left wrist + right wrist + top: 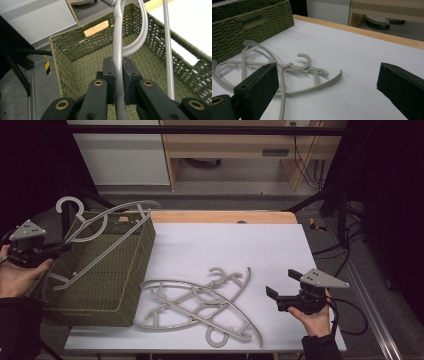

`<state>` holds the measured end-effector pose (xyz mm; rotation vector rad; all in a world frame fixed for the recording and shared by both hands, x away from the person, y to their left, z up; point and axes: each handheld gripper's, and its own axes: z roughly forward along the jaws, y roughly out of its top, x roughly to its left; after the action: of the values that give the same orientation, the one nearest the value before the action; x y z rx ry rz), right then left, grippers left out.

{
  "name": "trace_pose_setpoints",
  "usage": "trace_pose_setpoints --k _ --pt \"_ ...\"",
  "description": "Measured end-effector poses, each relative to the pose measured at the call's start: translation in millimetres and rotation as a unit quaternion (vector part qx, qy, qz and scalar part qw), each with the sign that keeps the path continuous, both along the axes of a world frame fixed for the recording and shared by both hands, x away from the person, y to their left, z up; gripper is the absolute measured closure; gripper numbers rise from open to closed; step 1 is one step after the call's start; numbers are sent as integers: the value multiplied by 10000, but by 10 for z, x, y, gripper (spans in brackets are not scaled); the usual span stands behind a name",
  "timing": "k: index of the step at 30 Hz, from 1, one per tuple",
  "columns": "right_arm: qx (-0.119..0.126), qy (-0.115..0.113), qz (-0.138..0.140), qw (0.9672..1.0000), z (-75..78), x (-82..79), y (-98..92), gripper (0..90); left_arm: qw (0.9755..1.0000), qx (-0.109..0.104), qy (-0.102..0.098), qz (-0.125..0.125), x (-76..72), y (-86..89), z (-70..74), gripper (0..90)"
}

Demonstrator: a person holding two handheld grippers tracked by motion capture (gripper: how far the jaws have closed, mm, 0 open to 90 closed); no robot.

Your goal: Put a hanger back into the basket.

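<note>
Step in hand: dropping a hanger [100, 232] into the basket [107, 285]. Left tongs [118, 75] clamp its grey bar, hanger tilted over the basket, hook up (not yet inside). Next: lower, release. Right tongs [327, 82] gape empty, level, low over the worktop [200, 245] by the loose hangers [200, 305].
</note>
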<state>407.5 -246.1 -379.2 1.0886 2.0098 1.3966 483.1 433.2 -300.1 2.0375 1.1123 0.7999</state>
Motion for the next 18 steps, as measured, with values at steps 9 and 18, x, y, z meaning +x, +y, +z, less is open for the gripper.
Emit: trace_pose_setpoints --k 9,18 --pt "-4 8 -2 10000 -3 3 0 42 9999 77 8 64 -30 194 -112 824" --pt "-6 -2 -21 10000 2 -4 -5 40 9995 189 73 261 -28 246 -231 824"
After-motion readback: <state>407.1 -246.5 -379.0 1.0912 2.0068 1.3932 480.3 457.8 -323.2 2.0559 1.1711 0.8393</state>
